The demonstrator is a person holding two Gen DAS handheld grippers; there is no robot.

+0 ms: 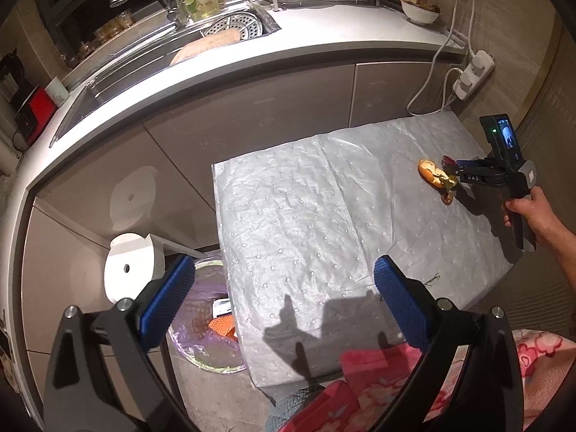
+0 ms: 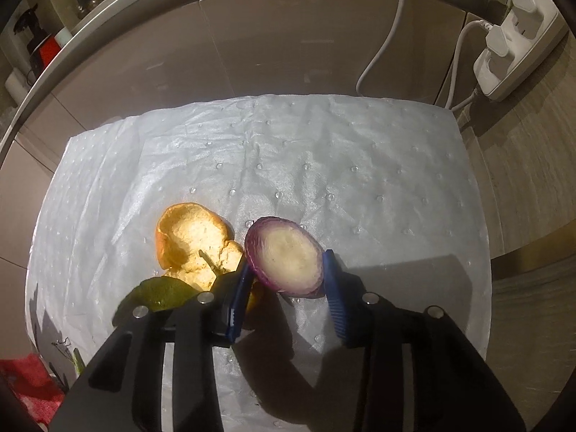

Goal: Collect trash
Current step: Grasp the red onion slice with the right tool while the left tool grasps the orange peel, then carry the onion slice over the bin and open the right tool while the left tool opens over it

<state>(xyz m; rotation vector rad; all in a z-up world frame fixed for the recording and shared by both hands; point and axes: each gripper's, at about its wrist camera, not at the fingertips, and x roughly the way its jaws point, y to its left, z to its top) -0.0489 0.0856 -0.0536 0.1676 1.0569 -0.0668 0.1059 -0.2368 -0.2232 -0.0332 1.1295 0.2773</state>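
Note:
My right gripper [image 2: 286, 275] is shut on a purple onion slice [image 2: 288, 257], its blue pads pressing both edges just above the silver-covered table [image 2: 324, 165]. An orange peel [image 2: 190, 241] and a green leaf [image 2: 158, 293] lie on the cover just left of the slice. In the left wrist view the right gripper [image 1: 450, 167] is at the table's far right by the orange peel [image 1: 430, 172], with a small brown scrap [image 1: 447, 198] below it. My left gripper [image 1: 280, 298] is open and empty over the table's near left edge.
A bin lined with a purple bag [image 1: 212, 324] holding trash stands on the floor left of the table, its white lid [image 1: 133, 270] raised. Kitchen cabinets [image 1: 234, 115] and a sink counter lie beyond. A power strip [image 2: 511, 39] hangs at the right wall. Pink cloth [image 1: 378, 378] lies near me.

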